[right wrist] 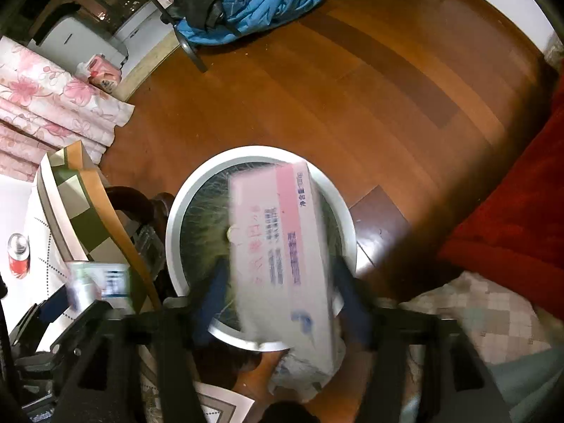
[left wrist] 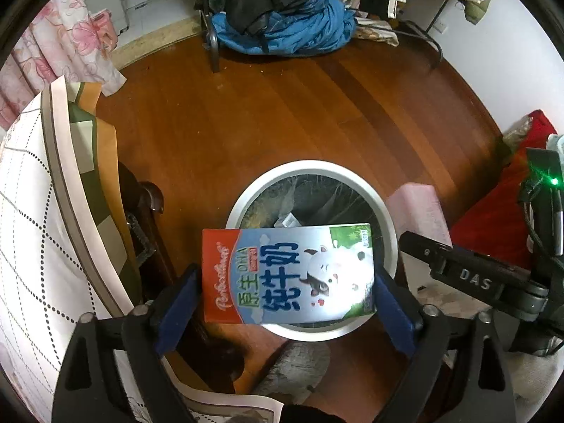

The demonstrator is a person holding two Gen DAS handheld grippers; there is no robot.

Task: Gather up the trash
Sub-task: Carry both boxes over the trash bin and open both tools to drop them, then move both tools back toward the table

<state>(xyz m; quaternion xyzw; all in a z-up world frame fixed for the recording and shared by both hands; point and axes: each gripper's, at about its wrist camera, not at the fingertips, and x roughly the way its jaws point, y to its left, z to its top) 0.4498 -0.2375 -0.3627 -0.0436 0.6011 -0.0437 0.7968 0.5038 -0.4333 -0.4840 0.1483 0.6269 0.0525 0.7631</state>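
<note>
Wooden floor, white-rimmed trash bin (left wrist: 384, 211) directly below both tools. Left hand-held gripper (left wrist: 287, 290) clamps a milk carton (left wrist: 287, 275), long axis crosswise between the fingers, over the bin's near rim. Right hand-held gripper (right wrist: 278, 303) grasps a pink box (right wrist: 282, 246), long axis pointing forward over the opening; release looks next.

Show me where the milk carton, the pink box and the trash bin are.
milk carton (left wrist: 287, 275): left wrist view, middle of its printed front.
pink box (right wrist: 282, 250): right wrist view, middle of its printed face.
trash bin (right wrist: 192, 190): right wrist view, left part of its white rim.
</note>
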